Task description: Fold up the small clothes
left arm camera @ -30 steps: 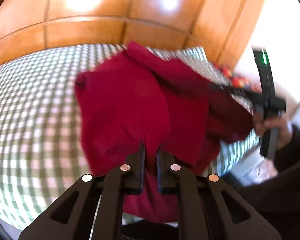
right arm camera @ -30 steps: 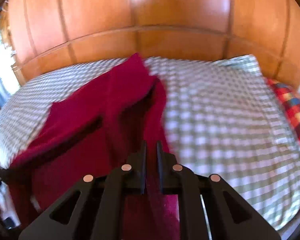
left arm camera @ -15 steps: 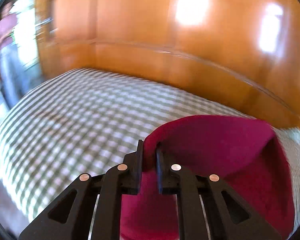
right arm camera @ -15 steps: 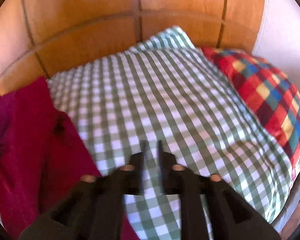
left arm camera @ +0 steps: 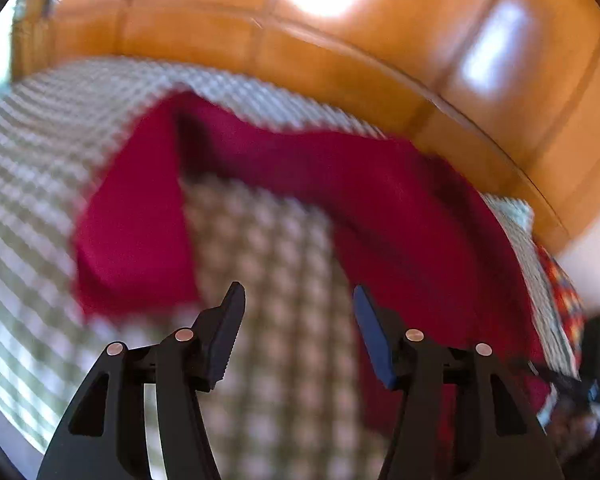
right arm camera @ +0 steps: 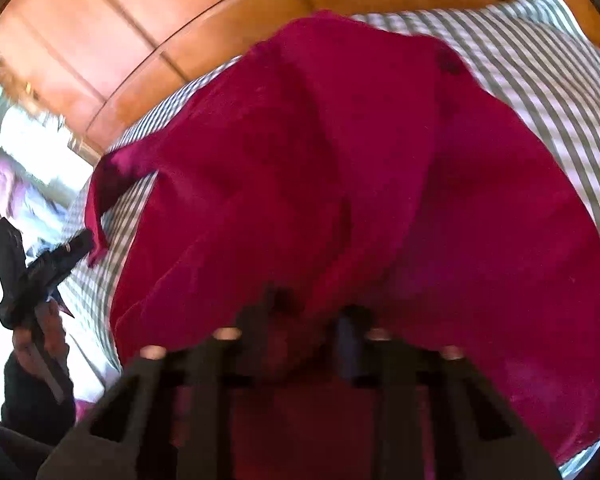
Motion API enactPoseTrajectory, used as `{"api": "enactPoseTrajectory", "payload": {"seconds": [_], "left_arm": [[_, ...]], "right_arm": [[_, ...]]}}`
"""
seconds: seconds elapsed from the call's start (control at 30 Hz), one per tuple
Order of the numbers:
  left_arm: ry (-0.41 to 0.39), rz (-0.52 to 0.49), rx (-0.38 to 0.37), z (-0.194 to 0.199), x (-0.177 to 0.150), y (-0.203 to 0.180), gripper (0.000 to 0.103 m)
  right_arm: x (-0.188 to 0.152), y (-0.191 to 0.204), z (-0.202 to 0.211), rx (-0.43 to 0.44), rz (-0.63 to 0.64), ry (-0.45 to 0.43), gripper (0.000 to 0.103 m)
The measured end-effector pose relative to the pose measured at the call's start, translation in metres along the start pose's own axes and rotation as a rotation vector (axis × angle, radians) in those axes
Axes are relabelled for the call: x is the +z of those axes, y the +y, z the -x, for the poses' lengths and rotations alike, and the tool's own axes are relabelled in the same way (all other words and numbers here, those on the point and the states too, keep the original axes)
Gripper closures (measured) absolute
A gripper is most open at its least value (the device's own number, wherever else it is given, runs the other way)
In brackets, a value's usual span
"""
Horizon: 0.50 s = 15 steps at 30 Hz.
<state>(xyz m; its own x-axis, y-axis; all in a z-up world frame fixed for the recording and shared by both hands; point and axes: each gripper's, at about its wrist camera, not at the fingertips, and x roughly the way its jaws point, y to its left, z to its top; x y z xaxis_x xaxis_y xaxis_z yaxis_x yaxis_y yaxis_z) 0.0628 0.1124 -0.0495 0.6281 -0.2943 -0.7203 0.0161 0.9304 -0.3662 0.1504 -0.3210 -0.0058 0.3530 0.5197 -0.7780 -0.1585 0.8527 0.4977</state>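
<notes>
Left gripper [left arm camera: 299, 332] let go of the red garment [right arm camera: 360, 184] since half a sec ago; fingers now opening wide, nothing between them, only checked bed [left arm camera: 28, 152] under. Cloth lies spread twd the headboard [left arm camera: 340, 52] edge. Right gripper [right arm camera: 312, 312] dropped onto the near hem, fingers narrow, prob pinching it, blurred. Both tilt steeply down; looks like a regrip before next fold.

Red garment [right arm camera: 360, 184] on checked bedspread [right arm camera: 540, 72] — right gripper [right arm camera: 312, 320] jaws closed.
</notes>
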Motion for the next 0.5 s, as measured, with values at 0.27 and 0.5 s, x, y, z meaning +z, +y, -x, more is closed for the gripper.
{"api": "enactPoseTrajectory", "payload": {"seconds": [0.27,0.5], "left_arm": [[0.095,-0.006,-0.191,-0.011,-0.054,-0.03,0.034],[0.101,-0.002,-0.304,-0.011,-0.073,-0.041,0.027]], "right_arm": [[0.092,-0.09,0.108,-0.272,-0.14,-0.374,0.088],[0.067,-0.175,0.141,-0.445,-0.234,-0.368,0.022]]}}
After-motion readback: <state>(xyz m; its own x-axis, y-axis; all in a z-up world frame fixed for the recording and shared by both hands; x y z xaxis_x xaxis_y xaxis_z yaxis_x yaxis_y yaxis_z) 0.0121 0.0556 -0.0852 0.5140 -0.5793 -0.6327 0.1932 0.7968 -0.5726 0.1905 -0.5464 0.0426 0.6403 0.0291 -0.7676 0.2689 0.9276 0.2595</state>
